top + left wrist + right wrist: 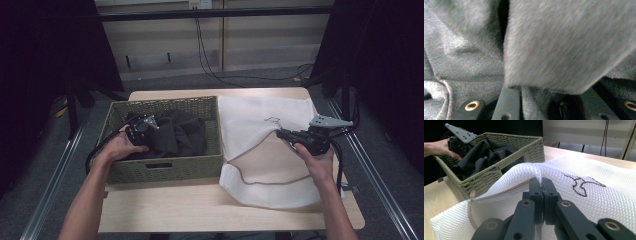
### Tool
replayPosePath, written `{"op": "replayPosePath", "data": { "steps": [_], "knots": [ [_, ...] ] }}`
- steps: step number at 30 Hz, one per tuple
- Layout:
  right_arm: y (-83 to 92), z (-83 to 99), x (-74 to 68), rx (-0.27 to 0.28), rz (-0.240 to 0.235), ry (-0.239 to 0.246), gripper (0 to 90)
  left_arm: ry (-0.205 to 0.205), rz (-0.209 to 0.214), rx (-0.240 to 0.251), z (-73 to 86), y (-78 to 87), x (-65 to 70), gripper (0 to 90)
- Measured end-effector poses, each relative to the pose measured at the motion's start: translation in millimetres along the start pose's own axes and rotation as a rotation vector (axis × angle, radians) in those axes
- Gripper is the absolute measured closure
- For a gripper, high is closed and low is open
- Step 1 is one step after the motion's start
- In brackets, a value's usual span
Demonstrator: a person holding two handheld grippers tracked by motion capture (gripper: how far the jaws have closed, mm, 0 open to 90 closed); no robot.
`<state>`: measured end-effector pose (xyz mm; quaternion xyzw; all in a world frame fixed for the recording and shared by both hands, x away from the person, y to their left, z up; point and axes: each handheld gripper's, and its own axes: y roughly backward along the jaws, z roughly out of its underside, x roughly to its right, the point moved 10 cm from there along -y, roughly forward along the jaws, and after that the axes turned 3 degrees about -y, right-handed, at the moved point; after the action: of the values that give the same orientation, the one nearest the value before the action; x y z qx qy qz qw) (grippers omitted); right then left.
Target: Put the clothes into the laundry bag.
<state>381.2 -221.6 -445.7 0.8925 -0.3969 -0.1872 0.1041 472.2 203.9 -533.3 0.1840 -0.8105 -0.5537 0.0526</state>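
Two grippers are seen at work. A fold of the white mesh bag (584,202), marked with a brown stitched emblem and lying beside the wicker basket (165,167), is pinched by the right gripper (541,185). A fold of the dark garment (564,47) inside the basket lies between the left gripper (142,125) jaws; whether it is gripped cannot be told. No writing can be read.

Tables: one, the wooden table (165,215).
Baskets: one woven green basket (165,169) on the table.
Dark garments: one heap of dark cloth (182,132) in the basket; separate pieces cannot be counted.
Mesh bags: one white mesh bag (260,125) just beside the basket.
Tools: two, the left tool (142,125) and the right tool (281,134).
Hands: two, one on each tool.
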Motion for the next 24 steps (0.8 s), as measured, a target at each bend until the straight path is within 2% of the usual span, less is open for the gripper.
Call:
{"op": "replayPosePath", "data": {
  "steps": [1, 3, 4, 5, 8, 10, 12, 15, 17, 18, 19, 20, 24],
  "knots": [
    [0.1, -0.5, 0.0, 0.002, 0.002, -0.001, 88.5, 0.000, 0.004, 0.022, -2.1, 3.5, -0.7, 72.6],
    [0.4, -0.6, -0.3, 0.001, 0.002, -0.003, 88.5, 0.028, -0.005, 0.090, -8.3, 10.4, -0.9, 72.7],
    [0.8, -1.1, 0.0, 0.004, 0.003, -0.002, 88.5, 0.039, 0.005, 0.113, -9.9, 14.4, -0.6, 72.8],
    [1.4, -1.3, 0.0, 0.004, 0.003, 0.000, 88.5, 0.028, 0.007, 0.123, -10.6, 18.4, -1.5, 72.8],
    [2.3, -2.3, -0.1, 0.009, 0.006, -0.001, 88.4, 0.058, 0.002, 0.181, -15.1, 25.5, 0.3, 72.8],
    [3.3, -2.6, 0.3, 0.009, 0.009, 0.001, 88.4, 0.056, -0.005, 0.194, -16.1, 28.5, 1.3, 72.8],
    [4.0, -3.0, 0.6, 0.012, 0.007, 0.000, 88.4, 0.094, -0.012, 0.249, -20.4, 32.5, 2.1, 73.1],
    [5.2, -3.8, 0.8, 0.016, 0.010, -0.005, 88.3, 0.114, -0.018, 0.315, -23.6, 40.7, -0.1, 74.0],
    [5.3, -4.1, 1.1, 0.018, 0.010, -0.003, 88.4, 0.128, -0.039, 0.347, -24.5, 46.8, -1.8, 74.3],
    [5.7, -4.3, 1.3, 0.018, 0.013, -0.003, 88.4, 0.140, -0.034, 0.372, -25.8, 50.2, -1.1, 74.5],
    [6.0, -4.3, 1.3, 0.017, 0.010, 0.000, 88.4, 0.139, -0.049, 0.391, -26.9, 53.7, -2.1, 74.8],
    [6.0, -4.8, 1.3, 0.021, 0.011, -0.001, 88.4, 0.149, -0.040, 0.411, -28.3, 56.6, -0.5, 74.9],
    [6.6, -5.5, 1.3, 0.024, 0.012, -0.001, 88.4, 0.143, -0.052, 0.466, -31.4, 68.0, -0.3, 75.2]
  ]
}}
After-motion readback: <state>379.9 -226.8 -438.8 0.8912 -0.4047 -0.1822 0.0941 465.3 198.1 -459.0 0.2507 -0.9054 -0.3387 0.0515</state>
